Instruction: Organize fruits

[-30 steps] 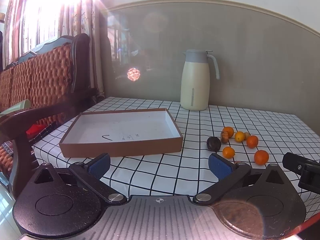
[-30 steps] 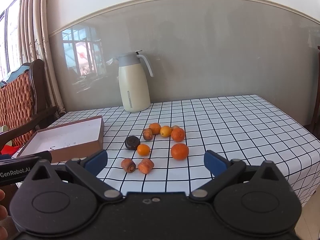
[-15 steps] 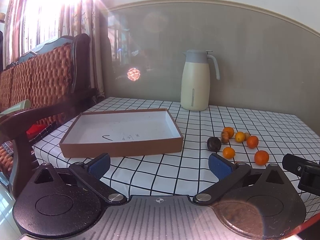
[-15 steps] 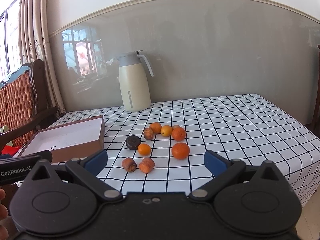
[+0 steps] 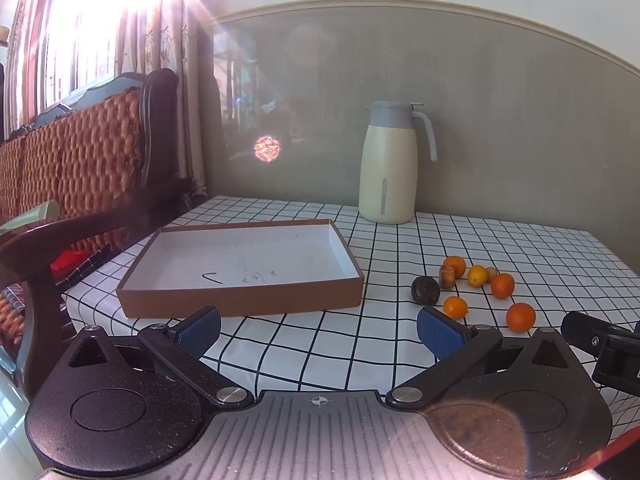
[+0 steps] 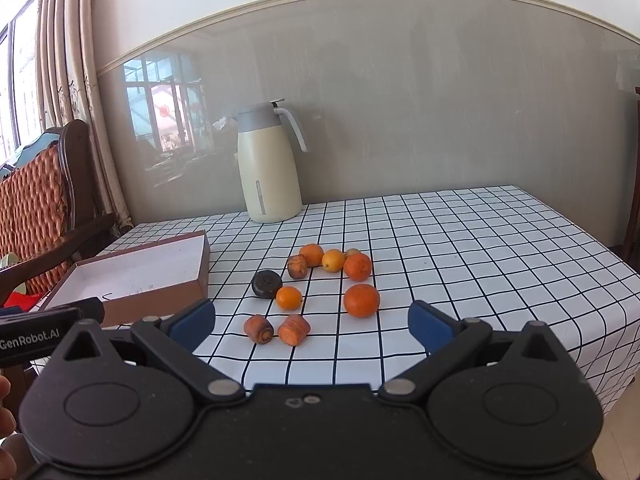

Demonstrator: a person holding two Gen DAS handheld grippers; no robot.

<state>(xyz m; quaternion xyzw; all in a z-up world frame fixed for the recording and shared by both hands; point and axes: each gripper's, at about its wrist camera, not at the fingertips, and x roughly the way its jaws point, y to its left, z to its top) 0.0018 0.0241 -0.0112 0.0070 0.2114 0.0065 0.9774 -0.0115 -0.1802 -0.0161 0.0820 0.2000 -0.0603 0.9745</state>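
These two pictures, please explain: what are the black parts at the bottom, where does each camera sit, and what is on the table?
The black parts are hand-held tongs, one in each of the person's hands, each with a camera looking forward along its two blue-padded fingers. One picture comes from the left tongs, the other from the right tongs. Both are open and hold nothing. On the checked tablecloth stand a cream thermos jug and an empty cardboard tray. Beside the tray lie small loose fruits, among them an orange and a dark round fruit.
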